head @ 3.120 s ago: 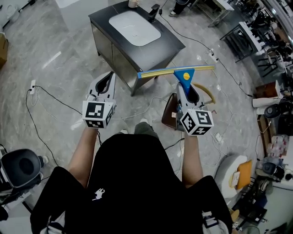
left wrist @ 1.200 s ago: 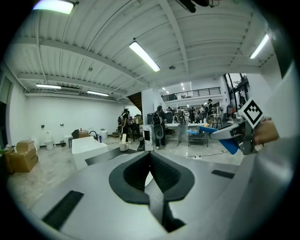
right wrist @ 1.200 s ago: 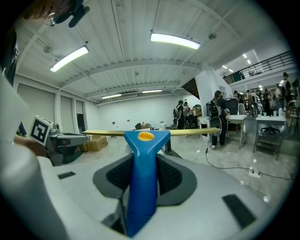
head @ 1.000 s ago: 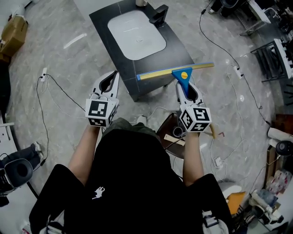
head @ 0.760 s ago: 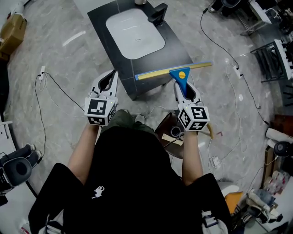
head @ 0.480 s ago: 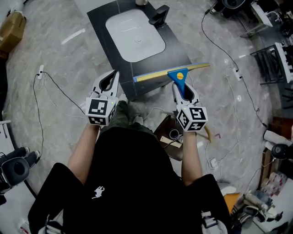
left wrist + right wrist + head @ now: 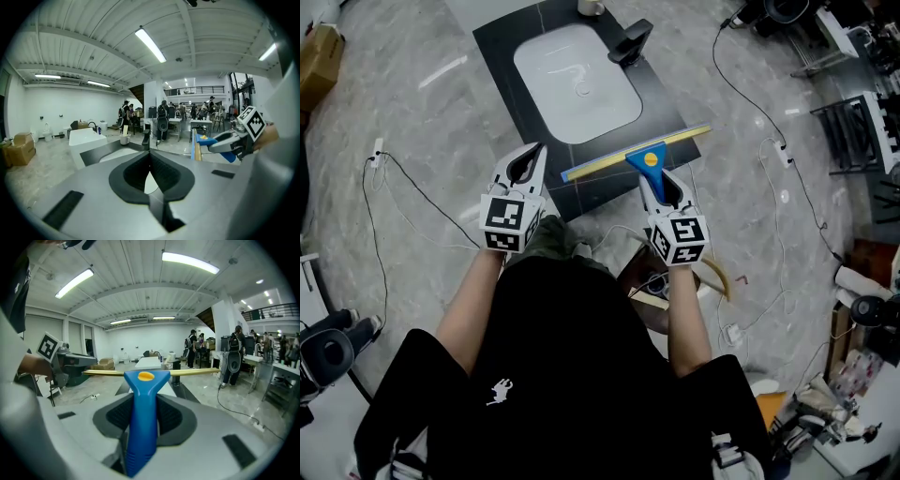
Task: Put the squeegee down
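The right gripper (image 7: 652, 184) pinches the blue handle of the squeegee (image 7: 645, 159), whose yellow blade crosses the black counter's (image 7: 670, 103) near right corner. The left gripper (image 7: 525, 165), jaws pressed together, hangs beside the near left corner. 1 white basin (image 7: 581, 94) is sunk in the counter, and 1 cup (image 7: 591, 7) stands at its far edge.

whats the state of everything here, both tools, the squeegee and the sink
squeegee: gripped by its blue handle, blade crosswise over the near edge of the counter, not released
right tool: shut on the squeegee handle
left tool: shut, nothing in it
sink basin: empty
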A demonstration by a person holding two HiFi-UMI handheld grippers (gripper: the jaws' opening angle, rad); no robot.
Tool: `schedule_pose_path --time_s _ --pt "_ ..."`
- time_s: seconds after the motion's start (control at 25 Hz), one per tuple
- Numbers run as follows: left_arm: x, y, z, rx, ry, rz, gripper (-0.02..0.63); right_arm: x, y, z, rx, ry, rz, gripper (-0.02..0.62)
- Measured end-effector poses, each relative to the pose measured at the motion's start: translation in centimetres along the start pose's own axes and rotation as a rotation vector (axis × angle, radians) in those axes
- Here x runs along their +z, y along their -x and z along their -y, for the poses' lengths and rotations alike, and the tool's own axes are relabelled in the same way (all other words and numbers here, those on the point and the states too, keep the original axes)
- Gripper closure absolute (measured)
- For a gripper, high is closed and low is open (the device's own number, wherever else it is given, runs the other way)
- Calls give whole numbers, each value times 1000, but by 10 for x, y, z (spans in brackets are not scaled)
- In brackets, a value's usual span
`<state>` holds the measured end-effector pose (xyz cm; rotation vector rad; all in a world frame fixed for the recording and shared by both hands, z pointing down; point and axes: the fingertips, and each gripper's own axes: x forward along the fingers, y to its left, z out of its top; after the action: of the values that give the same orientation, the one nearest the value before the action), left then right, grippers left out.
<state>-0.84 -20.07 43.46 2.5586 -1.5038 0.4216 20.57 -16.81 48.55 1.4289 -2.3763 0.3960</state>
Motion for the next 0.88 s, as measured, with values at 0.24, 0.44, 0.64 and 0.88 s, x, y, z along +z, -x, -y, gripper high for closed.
schedule_pose_path --time_s 0.24,0.44,0.64,0.88 --pt "-11 -34 -21 -28 -3 -41 603 -12 -38 3 7 30 -57 463" --pt "-26 -58 -36 -52 -29 -94 603 -30 -64 6 14 48 -112 462" --pt "-38 -79 -42 -94 -46 -137 603 -48 -84 12 13 39 -166 462" --pt "-47 -101 -46 -143 -71 -185 603 -67 -108 13 23 32 -221 462"
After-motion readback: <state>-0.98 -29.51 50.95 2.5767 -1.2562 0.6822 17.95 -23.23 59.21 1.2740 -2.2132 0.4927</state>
